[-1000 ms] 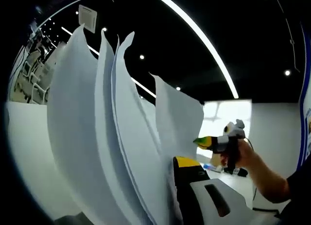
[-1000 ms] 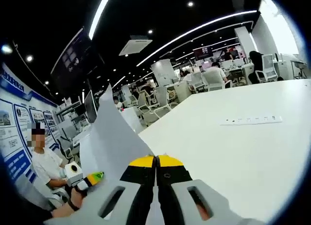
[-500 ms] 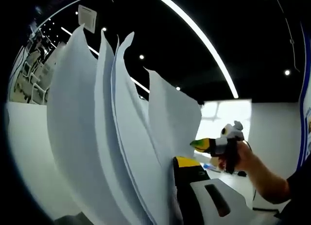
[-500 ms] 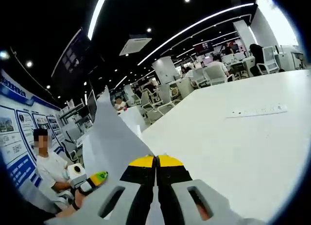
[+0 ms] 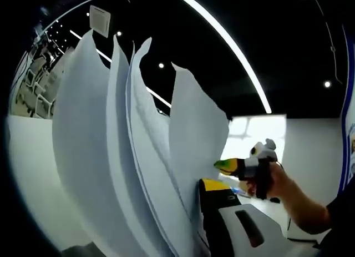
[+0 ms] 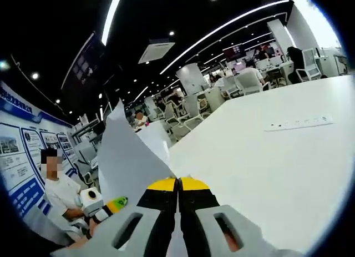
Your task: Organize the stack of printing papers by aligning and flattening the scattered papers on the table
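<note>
In the left gripper view, several sheets of printing paper [image 5: 105, 151] are held upright and fanned out, rising from the left gripper [image 5: 213, 212] at 6 o'clock toward 11 and 12 o'clock. The sheets are pressed against the inner side of the one yellow-tipped jaw that can be seen; the other jaw is covered by the paper, so it cannot be told whether the jaws are closed on the sheets or merely beside them. The long axis of each sheet runs from 6 to 12 o'clock, with pointed upper corners curling toward 1 o'clock. The lower edges are cut off at the bottom of the view. At 3 o'clock, the right gripper [image 5: 222, 166] is seen in a hand [image 5: 277, 179], its green-and-yellow tip just touching or overlapping the edge of the nearest sheet; contact is hard to make out. In the right gripper view, the right gripper [image 6: 178, 186] is shown with its yellow-tipped jaws pressed together, a sheet [image 6: 130, 157] rising from between them toward 10 o'clock, its tip pointing to 11 o'clock. The left gripper [image 6: 113, 203] appears at 8 o'clock beside that sheet. The white table [image 6: 266, 157] spreads toward 3 o'clock, with a flat white strip [image 6: 299, 123] lying on it.
</note>
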The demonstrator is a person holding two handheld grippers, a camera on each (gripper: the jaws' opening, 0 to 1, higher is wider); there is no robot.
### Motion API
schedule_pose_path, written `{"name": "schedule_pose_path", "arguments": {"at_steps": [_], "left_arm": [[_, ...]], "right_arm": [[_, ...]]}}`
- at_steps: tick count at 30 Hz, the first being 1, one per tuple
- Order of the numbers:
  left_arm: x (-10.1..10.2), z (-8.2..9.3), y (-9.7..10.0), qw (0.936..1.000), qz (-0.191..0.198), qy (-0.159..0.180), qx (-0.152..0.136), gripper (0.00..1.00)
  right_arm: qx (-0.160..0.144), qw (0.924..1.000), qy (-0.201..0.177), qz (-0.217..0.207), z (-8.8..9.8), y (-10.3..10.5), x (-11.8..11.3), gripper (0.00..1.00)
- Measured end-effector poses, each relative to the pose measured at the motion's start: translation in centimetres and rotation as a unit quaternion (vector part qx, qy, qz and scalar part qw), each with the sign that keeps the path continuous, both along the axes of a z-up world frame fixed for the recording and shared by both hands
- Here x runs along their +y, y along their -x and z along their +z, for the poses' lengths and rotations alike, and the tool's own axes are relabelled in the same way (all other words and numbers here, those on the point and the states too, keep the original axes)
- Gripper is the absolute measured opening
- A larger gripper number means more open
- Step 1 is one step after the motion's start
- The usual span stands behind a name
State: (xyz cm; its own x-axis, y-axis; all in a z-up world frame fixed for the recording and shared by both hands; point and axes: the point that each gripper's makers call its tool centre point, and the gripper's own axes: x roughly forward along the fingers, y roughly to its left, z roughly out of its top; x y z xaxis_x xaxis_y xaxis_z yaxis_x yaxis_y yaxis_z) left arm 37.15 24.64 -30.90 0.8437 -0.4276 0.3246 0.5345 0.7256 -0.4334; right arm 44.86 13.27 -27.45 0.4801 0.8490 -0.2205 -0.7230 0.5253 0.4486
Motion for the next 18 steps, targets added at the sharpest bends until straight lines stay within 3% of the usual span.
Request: {"name": "schedule_pose_path", "arguments": {"at_steps": [5, 10, 18], "left_arm": [[-0.3, -0.2, -0.1, 0.9999, 0.002, -0.01, 0.005, 0.2], [0.1, 0.1, -0.1, 1.0, -0.001, 0.004, 0.003, 0.21], [0.3, 0.0, -0.2, 1.0, -0.002, 0.003, 0.004, 0.22]], "right_arm": [[-0.003, 1.0, 0.004, 0.001, -0.3, 0.1, 0.5, 0.0], [-0.006, 0.9997, 0.019, -0.011, -1.2, -0.5, 0.2, 0.0], [0.007, 1.0, 0.001, -0.004, -1.5, 1.2, 1.1, 0.0]]}}
